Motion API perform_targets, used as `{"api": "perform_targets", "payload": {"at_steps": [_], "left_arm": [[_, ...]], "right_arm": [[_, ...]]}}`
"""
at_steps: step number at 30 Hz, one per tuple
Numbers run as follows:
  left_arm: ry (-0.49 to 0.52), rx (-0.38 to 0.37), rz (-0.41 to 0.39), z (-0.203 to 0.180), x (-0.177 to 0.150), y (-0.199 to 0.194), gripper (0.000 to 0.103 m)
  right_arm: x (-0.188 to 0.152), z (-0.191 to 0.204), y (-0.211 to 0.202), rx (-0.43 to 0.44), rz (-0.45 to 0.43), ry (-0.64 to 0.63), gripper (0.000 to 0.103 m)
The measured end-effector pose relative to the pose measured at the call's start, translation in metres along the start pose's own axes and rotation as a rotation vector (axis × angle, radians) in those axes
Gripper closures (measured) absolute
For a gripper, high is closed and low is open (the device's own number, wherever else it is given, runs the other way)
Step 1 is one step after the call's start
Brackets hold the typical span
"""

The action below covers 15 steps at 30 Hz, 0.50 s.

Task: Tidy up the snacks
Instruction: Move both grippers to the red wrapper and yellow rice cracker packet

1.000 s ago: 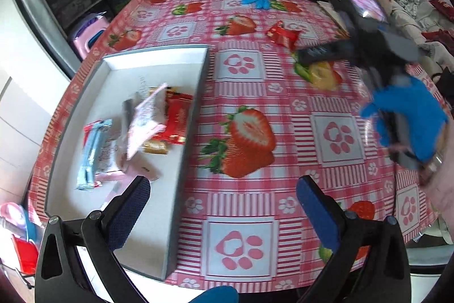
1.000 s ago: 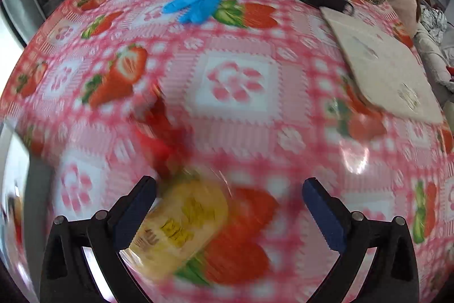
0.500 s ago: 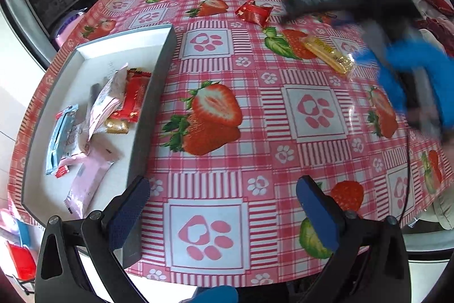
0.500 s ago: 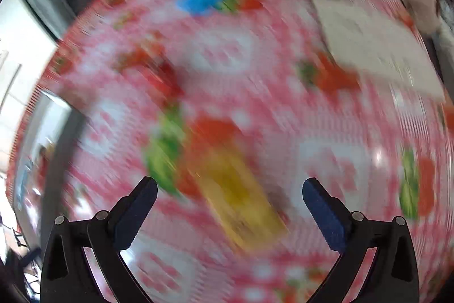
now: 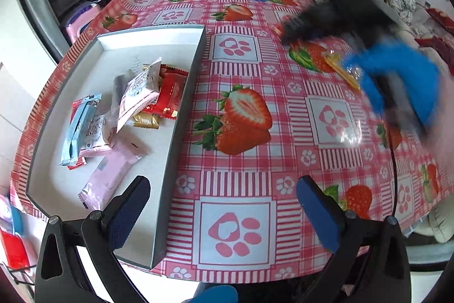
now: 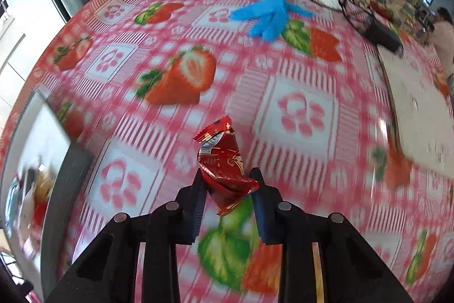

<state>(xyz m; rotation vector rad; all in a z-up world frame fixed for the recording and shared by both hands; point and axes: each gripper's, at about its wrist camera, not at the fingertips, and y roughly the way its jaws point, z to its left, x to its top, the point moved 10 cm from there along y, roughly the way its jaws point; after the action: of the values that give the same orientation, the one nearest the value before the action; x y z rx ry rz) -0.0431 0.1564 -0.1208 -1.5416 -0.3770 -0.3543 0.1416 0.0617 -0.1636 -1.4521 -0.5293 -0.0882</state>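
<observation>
Red crinkled foil snack packet [image 6: 224, 166] clenched in the black two-finger right gripper [image 6: 228, 175], jaws having just been closing, now pressed on the packet's lower half from both sides, its torn-looking serrated end sticking up past the fingertips. Behind it, motion-blurred, a glossy pink-and-red checked tablecloth [image 6: 298, 81] printed with strawberries and paw marks. Seen from the left wrist camera, that same gripper only a dark smear at the right of the table, carried by a hand in a blue glove [image 5: 397, 75]. Just beside the gloved hand, flat on the cloth, a long yellow-orange snack packet [image 5: 339, 70]. At the table's left edge, a shallow rectangular tray with grey walls and a white floor [image 5: 181, 132]. Lying loose inside it: a light-blue wrapper with red ends [image 5: 79, 127], a pale pink flat packet [image 5: 113, 175], a white-and-pink pouch [image 5: 139, 93] tilted over two red packets [image 5: 170, 95], and a small gold-wrapped piece [image 5: 146, 119]. Left gripper [image 5: 224, 189] released, blue-padded jaws spread wide, one finger over the tray's near end, the other over the cloth, the tray's right wall between them. Far across the table, a crumpled pair of blue gloves [image 6: 269, 10] beside black cables.
</observation>
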Motion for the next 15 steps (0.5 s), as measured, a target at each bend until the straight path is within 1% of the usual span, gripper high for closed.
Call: {"api": "perform_targets", "payload": {"at_steps": [2, 3, 5, 6, 7, 8, 9, 10, 12, 13, 15], "left_arm": [[-0.023, -0.01, -0.006, 0.0, 0.005, 0.002, 0.0], [-0.03, -0.014, -0.004, -0.001, 0.006, 0.003, 0.0], [-0.038, -0.025, 0.006, -0.006, 0.012, 0.007, 0.0], [-0.036, -0.03, 0.006, -0.009, 0.015, 0.008, 0.0], [-0.032, -0.032, 0.002, -0.014, 0.02, 0.008, 0.0], [-0.026, -0.032, -0.004, -0.019, 0.024, 0.009, 0.0], [-0.017, -0.033, -0.013, -0.025, 0.029, 0.009, 0.0], [-0.004, -0.034, -0.025, -0.031, 0.036, 0.01, 0.0], [0.031, -0.031, -0.047, -0.046, 0.049, 0.013, 0.0], [0.05, -0.025, -0.052, -0.055, 0.057, 0.017, 0.0], [0.051, -0.02, -0.053, -0.066, 0.068, 0.026, 0.0]], "right_arm": [[-0.028, 0.007, -0.011, 0.041, 0.036, 0.01, 0.071], [-0.047, 0.013, -0.02, 0.075, 0.053, 0.007, 0.071], [-0.072, 0.017, -0.036, 0.127, 0.058, -0.009, 0.069], [-0.077, 0.014, -0.046, 0.128, 0.039, -0.011, 0.049], [-0.078, 0.006, -0.056, 0.114, 0.004, -0.007, 0.011], [-0.076, -0.005, -0.068, 0.08, -0.046, -0.002, 0.001], [-0.072, -0.022, -0.082, 0.031, -0.109, -0.003, 0.0], [-0.07, -0.035, -0.087, -0.005, -0.127, -0.001, 0.0], [-0.071, -0.066, -0.089, -0.055, -0.106, 0.049, 0.0], [-0.072, -0.076, -0.088, -0.05, -0.1, 0.076, 0.0], [-0.074, -0.093, -0.081, -0.055, -0.086, 0.119, 0.0]]}}
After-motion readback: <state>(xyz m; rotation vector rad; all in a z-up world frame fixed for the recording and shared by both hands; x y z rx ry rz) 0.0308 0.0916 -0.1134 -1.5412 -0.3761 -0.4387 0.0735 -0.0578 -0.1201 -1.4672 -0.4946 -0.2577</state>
